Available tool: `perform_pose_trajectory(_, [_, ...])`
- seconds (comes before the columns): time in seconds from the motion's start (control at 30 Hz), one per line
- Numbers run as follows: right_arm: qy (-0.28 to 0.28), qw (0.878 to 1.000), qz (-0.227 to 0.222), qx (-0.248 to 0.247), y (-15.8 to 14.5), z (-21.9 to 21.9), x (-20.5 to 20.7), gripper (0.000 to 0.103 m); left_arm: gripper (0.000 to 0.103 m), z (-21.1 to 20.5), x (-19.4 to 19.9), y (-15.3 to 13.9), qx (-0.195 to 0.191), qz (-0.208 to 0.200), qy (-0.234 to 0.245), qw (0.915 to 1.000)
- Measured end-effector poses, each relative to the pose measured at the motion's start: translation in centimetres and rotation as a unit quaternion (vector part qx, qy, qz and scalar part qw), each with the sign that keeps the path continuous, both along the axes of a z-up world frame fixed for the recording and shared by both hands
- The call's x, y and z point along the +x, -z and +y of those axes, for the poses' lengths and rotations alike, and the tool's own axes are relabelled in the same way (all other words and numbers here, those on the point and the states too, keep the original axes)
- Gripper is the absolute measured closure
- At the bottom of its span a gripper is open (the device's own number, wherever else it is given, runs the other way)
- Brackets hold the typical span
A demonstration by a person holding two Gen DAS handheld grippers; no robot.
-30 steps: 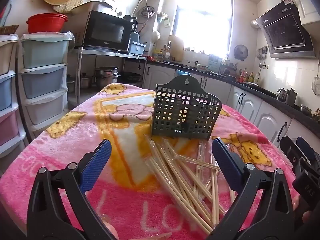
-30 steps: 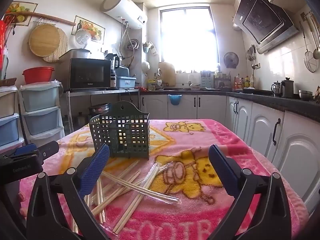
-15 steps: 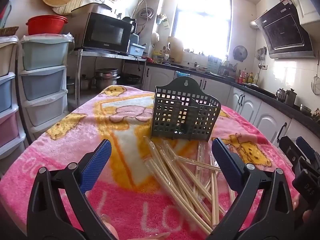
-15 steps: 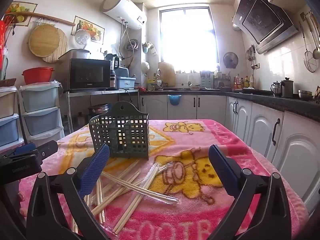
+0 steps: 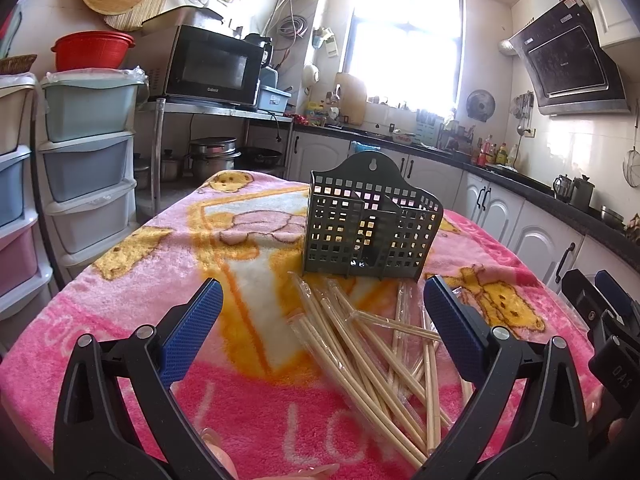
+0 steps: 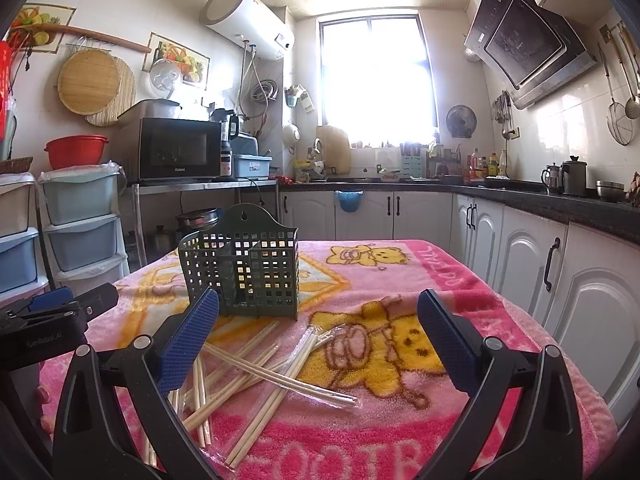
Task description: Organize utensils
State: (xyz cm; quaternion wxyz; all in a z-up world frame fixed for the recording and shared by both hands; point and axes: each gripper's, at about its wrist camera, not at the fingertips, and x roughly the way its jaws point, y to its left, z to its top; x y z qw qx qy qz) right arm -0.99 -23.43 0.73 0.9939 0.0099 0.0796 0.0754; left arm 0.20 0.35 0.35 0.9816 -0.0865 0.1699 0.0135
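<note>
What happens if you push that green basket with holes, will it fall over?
The green basket stands upright on a soft blanket, taller at its back, so a high push would probably tip it. It looks like thin, empty plastic, likely light enough to slide. The chopsticks lying in front might catch it.

Scattered chopsticks (image 6: 248, 364), green holder (image 6: 244, 276), pink blanket (image 6: 400, 280)

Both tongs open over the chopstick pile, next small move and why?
Probably lower the left tongs onto the nearest wrapped chopsticks and close. Both tongs are open and empty, the chopsticks lie loose on the blanket between the left fingers, and the green holder stands upright just behind them, empty as far as visible.
</note>
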Motion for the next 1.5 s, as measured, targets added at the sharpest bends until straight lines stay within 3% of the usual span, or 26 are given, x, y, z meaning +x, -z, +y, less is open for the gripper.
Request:
perform_pose_trajectory(1.03, [-0.026,1.0,0.014,-0.009,-0.1,1.0,0.7,0.006,0.01,0.7,0.2,0.6,-0.001,0.015,-0.02,0.9997])
perform_pose_trajectory(1.5, [-0.121,0.988,0.059,-0.078,-0.4,4.1,3.5,0.006,0.01,4.4,2.3,1.0,-0.037,0.075,-0.032,0.9959])
